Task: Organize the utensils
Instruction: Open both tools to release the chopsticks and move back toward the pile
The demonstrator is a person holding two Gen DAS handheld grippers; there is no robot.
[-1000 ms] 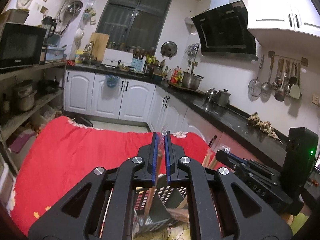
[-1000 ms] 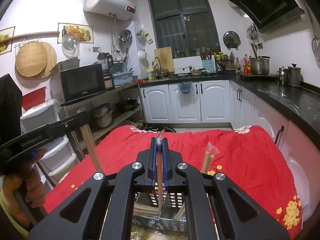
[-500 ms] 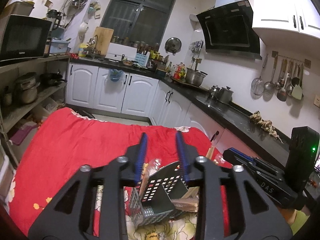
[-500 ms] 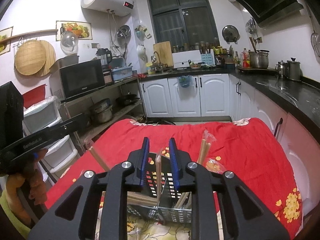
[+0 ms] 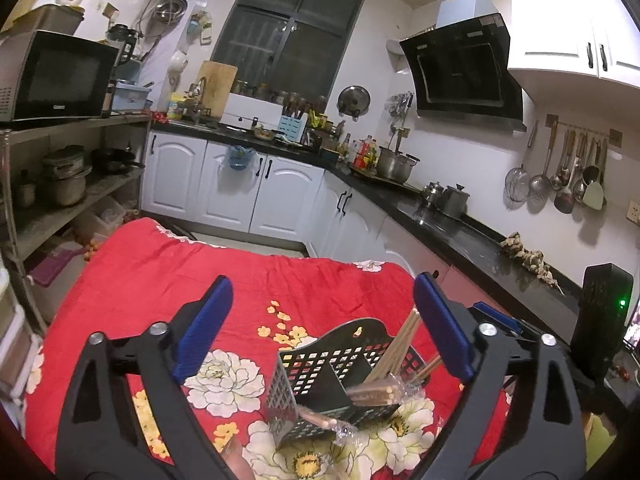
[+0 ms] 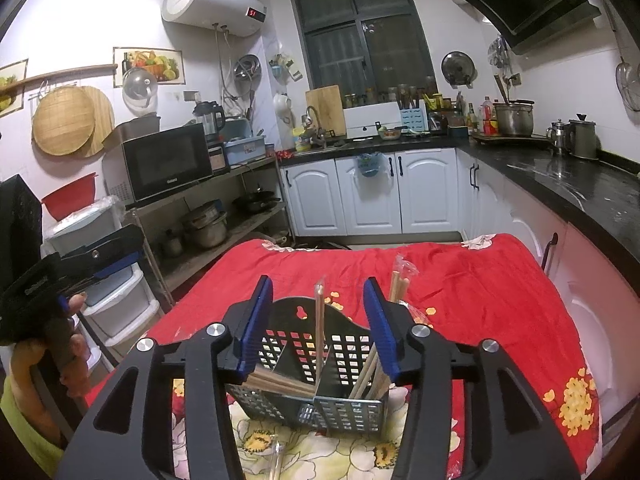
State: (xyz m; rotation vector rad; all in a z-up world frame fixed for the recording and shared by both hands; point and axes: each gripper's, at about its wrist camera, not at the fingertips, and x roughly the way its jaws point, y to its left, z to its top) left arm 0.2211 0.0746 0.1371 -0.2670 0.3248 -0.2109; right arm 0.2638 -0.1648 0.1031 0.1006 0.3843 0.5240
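Caddy point(image 6: 320, 364) stands on red floral cloth point(image 6: 480, 280), divided into compartments. Wrapped chopsticks point(image 6: 319, 320) upright at middle divider; more chopsticks point(image 6: 372, 372) lean in right compartment, a bundle point(image 6: 280, 382) lies in left. Left gripper point(image 5: 320, 324) fingers opening wide, nothing gripped. Right gripper point(image 6: 318, 324) fingers opening, upright chopsticks between, untouched.

Left tongs point(image 5: 320, 320) and right tongs point(image 6: 318, 322) both opening, empty.

One black basket point(image 6: 320, 364) with three compartments, sitting on one red flowery cloth point(image 6: 480, 280). Wrapped chopstick packs: at least four in or on the basket, hard to count exactly. Two grippers, left point(image 5: 324, 320) and right point(image 6: 318, 320).
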